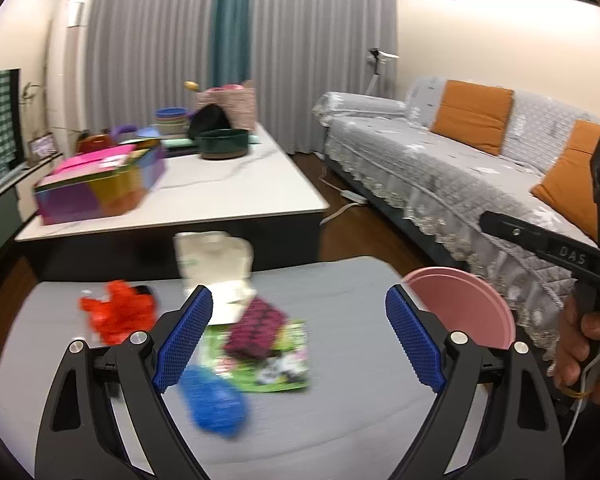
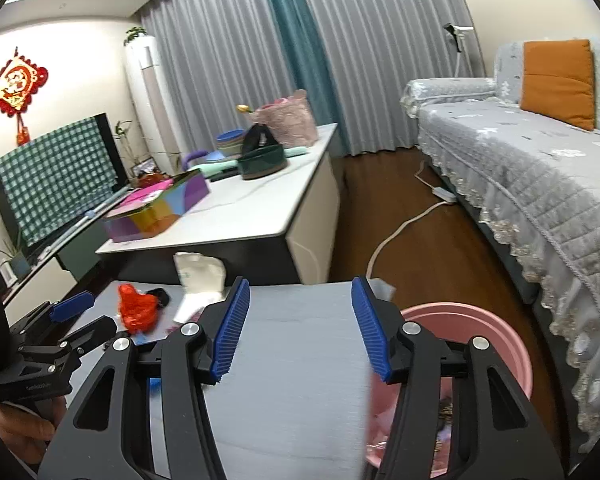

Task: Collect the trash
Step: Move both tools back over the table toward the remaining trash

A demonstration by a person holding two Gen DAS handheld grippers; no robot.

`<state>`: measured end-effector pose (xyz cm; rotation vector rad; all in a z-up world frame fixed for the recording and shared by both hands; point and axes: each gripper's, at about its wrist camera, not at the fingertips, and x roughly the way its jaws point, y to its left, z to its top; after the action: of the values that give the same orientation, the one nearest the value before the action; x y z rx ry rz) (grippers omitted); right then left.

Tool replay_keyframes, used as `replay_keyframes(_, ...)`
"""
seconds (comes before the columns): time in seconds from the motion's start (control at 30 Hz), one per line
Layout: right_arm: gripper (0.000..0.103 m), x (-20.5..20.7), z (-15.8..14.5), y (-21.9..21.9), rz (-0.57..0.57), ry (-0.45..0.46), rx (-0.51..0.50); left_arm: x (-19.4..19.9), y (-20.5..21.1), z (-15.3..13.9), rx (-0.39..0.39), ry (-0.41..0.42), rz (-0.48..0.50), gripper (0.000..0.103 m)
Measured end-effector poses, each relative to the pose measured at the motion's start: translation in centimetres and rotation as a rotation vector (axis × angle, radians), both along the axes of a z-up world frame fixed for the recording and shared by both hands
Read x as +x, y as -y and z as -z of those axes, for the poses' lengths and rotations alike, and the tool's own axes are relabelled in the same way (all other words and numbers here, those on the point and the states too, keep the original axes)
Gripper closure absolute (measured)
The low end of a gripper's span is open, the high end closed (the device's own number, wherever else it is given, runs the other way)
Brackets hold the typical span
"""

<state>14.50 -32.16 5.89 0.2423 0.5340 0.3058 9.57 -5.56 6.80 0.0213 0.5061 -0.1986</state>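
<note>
Living room, grey table point(image 1: 340, 420) beside sofa point(image 1: 440, 168). Trash scattered on grey table: red wrapper point(image 1: 118, 314), blue wrapper point(image 1: 214, 400), green leaflet point(image 1: 276, 360). Pink bin point(image 2: 484, 332) at table's right edge. Left gripper point(image 1: 300, 336) jaws wide apart, empty. Right gripper point(image 2: 300, 326) jaws apart, empty.

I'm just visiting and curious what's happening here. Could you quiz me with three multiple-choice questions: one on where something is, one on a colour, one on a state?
1. Where is the pink bin?
A. on the white table
B. on the floor at the grey surface's right edge
C. on the sofa

2. What colour is the crumpled bag at the left of the grey surface?
A. red
B. yellow
C. black

3. How is the left hand-held gripper?
A. shut on the bag
B. shut, empty
C. open, empty

Answers: 1 B, it stands beside the grey surface, towards the sofa. 2 A, it is bright red. 3 C, its blue pads stand wide apart with nothing gripped.
</note>
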Motion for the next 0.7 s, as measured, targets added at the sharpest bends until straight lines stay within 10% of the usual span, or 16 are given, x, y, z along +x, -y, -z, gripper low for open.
replay_keyframes(0.7,0.068,2.2,6.6,-13.1,-0.195,-0.154,0.016,0.4,-14.0,5.6,-0.027,-0.069,-0.313,0.018)
